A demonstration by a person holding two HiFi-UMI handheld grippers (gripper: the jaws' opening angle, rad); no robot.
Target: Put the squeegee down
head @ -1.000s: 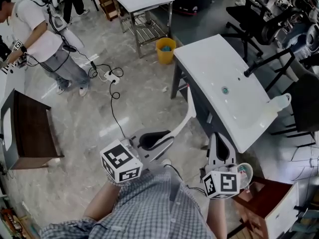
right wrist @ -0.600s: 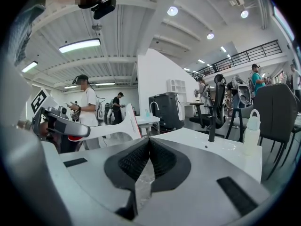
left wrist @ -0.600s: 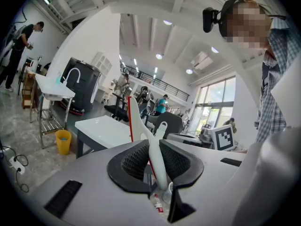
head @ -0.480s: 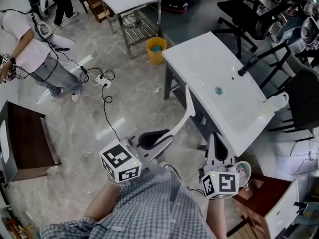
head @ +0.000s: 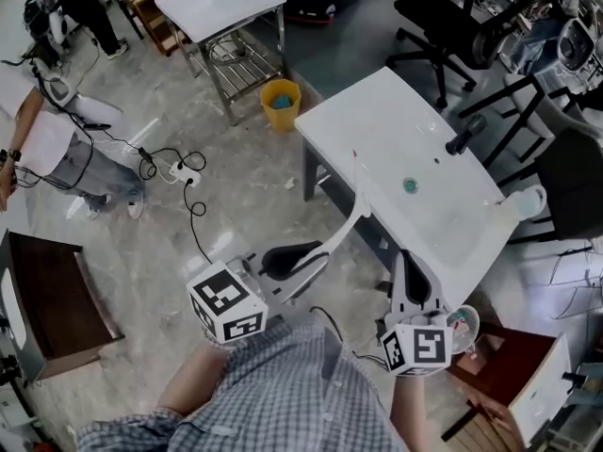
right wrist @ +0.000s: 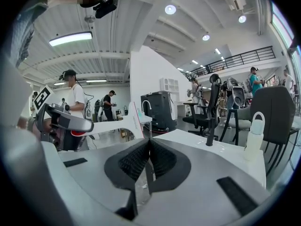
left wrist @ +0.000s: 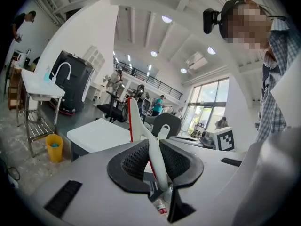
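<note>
My left gripper [head: 300, 263] is shut on the handle of a white squeegee [head: 347, 224]. The red-edged blade [head: 356, 169] reaches up over the near edge of the white sink table [head: 377, 121]. In the left gripper view the handle [left wrist: 155, 157] is pinched between the black pads, and the blade [left wrist: 132, 122] points at the table [left wrist: 96, 134]. My right gripper [head: 412, 273] is shut with nothing in it, close to the table's front edge. In the right gripper view its pads [right wrist: 141, 160] meet, and the squeegee [right wrist: 123, 121] shows to the left.
On the sink table stand a black faucet [head: 464, 134], a drain [head: 410, 185] and a white bottle [head: 528, 201]. A yellow bin [head: 280, 96], a steel-legged table [head: 219, 3], floor cables [head: 185, 171], a dark wooden table [head: 42, 290], black chairs [head: 443, 17] and a person [head: 58, 149] are around.
The sink table has drawn nearer, and both grippers have moved toward it. The squeegee blade now stands over the table's near edge. Neither gripper's jaws have changed.
</note>
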